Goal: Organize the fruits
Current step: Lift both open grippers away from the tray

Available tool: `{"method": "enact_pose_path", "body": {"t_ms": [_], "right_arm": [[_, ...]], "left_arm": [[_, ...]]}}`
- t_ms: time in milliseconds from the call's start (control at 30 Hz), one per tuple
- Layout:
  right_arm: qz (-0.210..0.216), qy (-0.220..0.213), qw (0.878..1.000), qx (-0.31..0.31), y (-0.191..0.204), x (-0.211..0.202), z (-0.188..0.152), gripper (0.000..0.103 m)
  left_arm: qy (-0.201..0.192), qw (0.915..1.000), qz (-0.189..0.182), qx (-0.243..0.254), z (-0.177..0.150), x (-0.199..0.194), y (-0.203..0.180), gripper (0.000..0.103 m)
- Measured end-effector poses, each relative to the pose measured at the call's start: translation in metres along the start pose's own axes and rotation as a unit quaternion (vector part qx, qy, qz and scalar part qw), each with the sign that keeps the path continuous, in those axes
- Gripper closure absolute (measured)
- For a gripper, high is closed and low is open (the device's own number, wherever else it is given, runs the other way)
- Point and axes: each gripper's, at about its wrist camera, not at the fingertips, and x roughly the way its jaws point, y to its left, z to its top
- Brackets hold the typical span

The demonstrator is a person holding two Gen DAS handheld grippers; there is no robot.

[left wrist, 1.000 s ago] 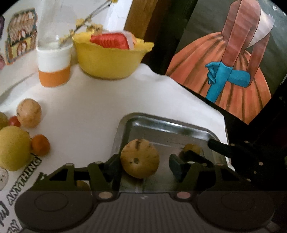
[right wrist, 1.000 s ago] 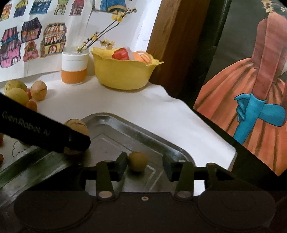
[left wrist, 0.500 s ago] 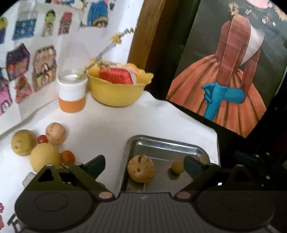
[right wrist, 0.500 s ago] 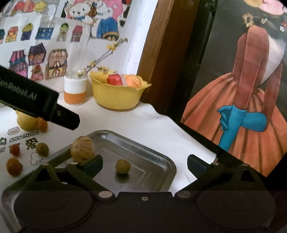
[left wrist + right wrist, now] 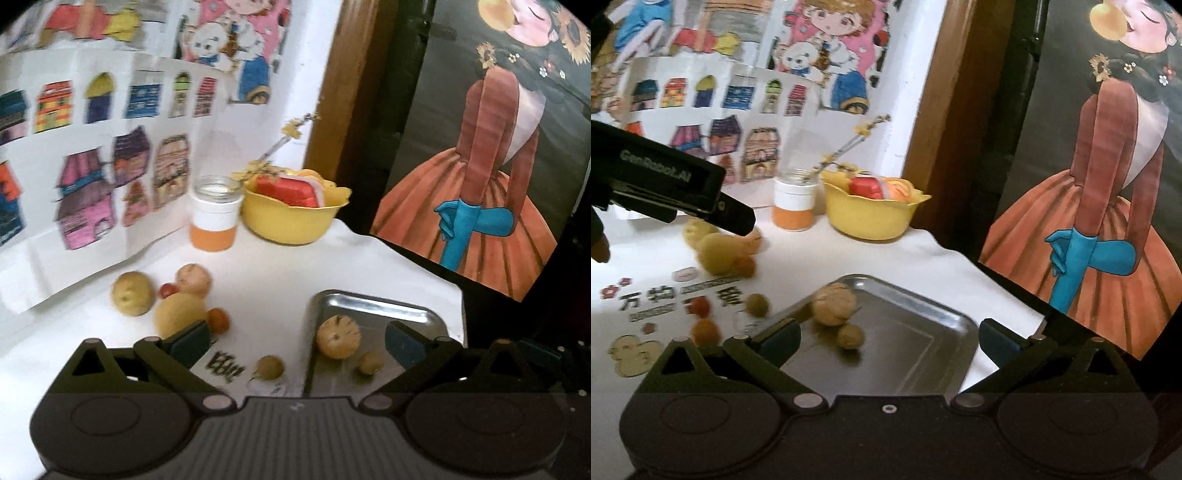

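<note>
A steel tray (image 5: 373,306) lies on the white tablecloth and holds a ribbed tan fruit (image 5: 338,336) and a small yellow fruit (image 5: 370,363). My left gripper (image 5: 297,339) hangs above the tray's left edge, its jaws opening wide with nothing between them. Loose fruits (image 5: 179,317) lie in a cluster to the left, and one small fruit (image 5: 270,366) sits beside the tray. In the right wrist view the tray (image 5: 912,295) holds the same ribbed fruit (image 5: 833,303) and small fruit (image 5: 850,335). My right gripper (image 5: 888,339) is open above them, holding nothing.
A yellow bowl (image 5: 291,221) with red and orange items and a white-and-orange jar (image 5: 214,221) stand at the back by the wall. The table's edge runs just right of the tray. In the right wrist view the left tool's black fingers (image 5: 731,218) cross over the loose fruits.
Both grippers opened wide, releasing the ribbed fruit and the small fruit onto the tray. Both pulled back and up, so the tray and fruits look smaller.
</note>
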Motion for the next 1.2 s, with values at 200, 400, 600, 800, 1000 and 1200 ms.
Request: {"method": "enact_pose_path", "body": {"t_ms": [200,400,600,800,1000,1200], "right_arm": [[0.031,0.006,0.999,-0.014,0.033,-0.027,-0.007,0.001],[0.065,0.022,0.997,-0.037,0.067,-0.038,-0.012,0.001],[0.105,0.059,0.992,-0.040,0.100,-0.037,-0.026,0.001],[0.131,0.096,0.986,-0.030,0.119,-0.029,-0.037,0.001],[0.135,0.108,0.985,-0.031,0.123,-0.017,-0.037,0.001],[0.131,0.107,0.985,-0.039,0.122,-0.001,-0.034,0.001]], "left_arm": [[0.003,0.9997,0.022,-0.007,-0.022,-0.027,0.035,0.000],[0.017,0.9984,0.050,-0.020,-0.047,-0.047,0.073,0.000],[0.051,0.9960,0.069,-0.022,-0.074,-0.052,0.100,0.001],[0.085,0.9933,0.077,-0.014,-0.094,-0.049,0.112,0.001],[0.105,0.9915,0.077,0.000,-0.099,-0.038,0.112,0.001],[0.116,0.9905,0.073,0.002,-0.094,-0.021,0.110,0.001]]}}
